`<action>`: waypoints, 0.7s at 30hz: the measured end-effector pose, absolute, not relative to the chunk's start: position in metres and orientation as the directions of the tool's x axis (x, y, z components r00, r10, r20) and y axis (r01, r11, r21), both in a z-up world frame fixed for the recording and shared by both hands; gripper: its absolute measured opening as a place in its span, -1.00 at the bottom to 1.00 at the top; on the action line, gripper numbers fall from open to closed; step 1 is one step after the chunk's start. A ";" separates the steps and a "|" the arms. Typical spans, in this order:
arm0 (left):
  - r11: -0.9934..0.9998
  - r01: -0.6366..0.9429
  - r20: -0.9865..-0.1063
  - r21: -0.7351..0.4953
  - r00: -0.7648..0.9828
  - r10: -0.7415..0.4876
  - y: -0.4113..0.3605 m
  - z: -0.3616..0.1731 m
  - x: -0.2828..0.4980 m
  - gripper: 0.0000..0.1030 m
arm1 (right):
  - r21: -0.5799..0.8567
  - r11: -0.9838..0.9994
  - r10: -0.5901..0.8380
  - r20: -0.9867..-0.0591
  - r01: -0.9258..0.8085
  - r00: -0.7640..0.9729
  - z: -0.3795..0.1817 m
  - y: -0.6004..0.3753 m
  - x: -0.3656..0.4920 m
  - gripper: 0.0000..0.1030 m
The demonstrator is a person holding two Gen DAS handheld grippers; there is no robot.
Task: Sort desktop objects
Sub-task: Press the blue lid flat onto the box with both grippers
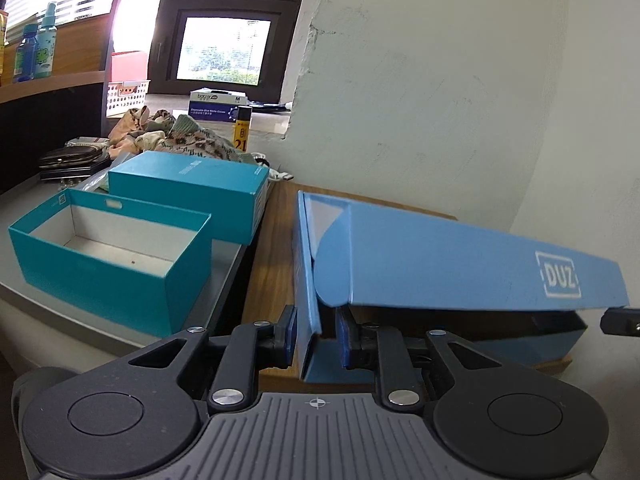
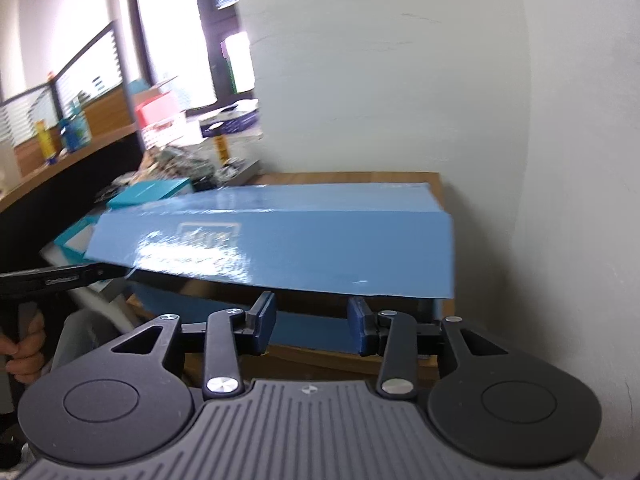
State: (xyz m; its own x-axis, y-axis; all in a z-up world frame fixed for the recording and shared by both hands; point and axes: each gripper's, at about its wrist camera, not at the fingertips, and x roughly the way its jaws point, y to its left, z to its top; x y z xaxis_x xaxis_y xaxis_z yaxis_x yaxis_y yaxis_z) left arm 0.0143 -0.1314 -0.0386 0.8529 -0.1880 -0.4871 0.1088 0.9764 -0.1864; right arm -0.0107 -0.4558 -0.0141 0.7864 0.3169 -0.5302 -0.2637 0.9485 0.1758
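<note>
A blue flip-lid box marked DUZ (image 1: 440,264) lies on a wooden desk (image 1: 276,240) against the white wall, its lid partly raised. My left gripper (image 1: 316,336) straddles the box's left side wall, pads close on either side of it. In the right wrist view the same box (image 2: 280,240) fills the middle, and my right gripper (image 2: 312,324) is open just below the lid's front edge, holding nothing. The left gripper's tip (image 2: 80,274) shows at the lid's left corner there.
An open teal box (image 1: 108,260) and its teal lid (image 1: 188,192) sit on a grey surface to the left. Behind them lie clothes (image 1: 172,136), a black wallet (image 1: 72,158), a glove box (image 1: 218,106) and a white basket (image 1: 126,96). Bottles (image 1: 36,48) stand on a shelf.
</note>
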 end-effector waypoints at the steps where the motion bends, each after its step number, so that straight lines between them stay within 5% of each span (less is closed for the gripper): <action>1: 0.977 0.106 -0.488 -0.185 0.853 -0.185 -0.131 -0.040 0.013 -0.54 | 0.171 0.944 0.329 -0.543 -0.282 0.772 -0.013 -0.452 -0.010 -0.13; 9: 0.975 0.108 -0.497 -0.192 0.846 -0.192 -0.132 -0.053 0.013 -0.54 | 0.164 0.911 0.398 -0.591 -0.379 0.702 -0.002 -0.432 -0.012 -0.12; 21: 0.988 0.109 -0.481 -0.110 0.864 -0.149 -0.140 -0.069 0.010 -0.49 | 0.191 0.912 0.408 -0.530 -0.364 0.744 0.013 -0.418 0.032 -0.13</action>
State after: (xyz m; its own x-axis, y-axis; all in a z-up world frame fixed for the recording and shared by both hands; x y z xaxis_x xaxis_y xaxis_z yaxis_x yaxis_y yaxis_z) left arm 0.0096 -0.1404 -0.0695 0.8638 -0.1488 -0.4814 0.1088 0.9879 -0.1100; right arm 0.0317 -0.4182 0.0132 0.7437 0.4077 -0.5297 -0.3639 0.9117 0.1908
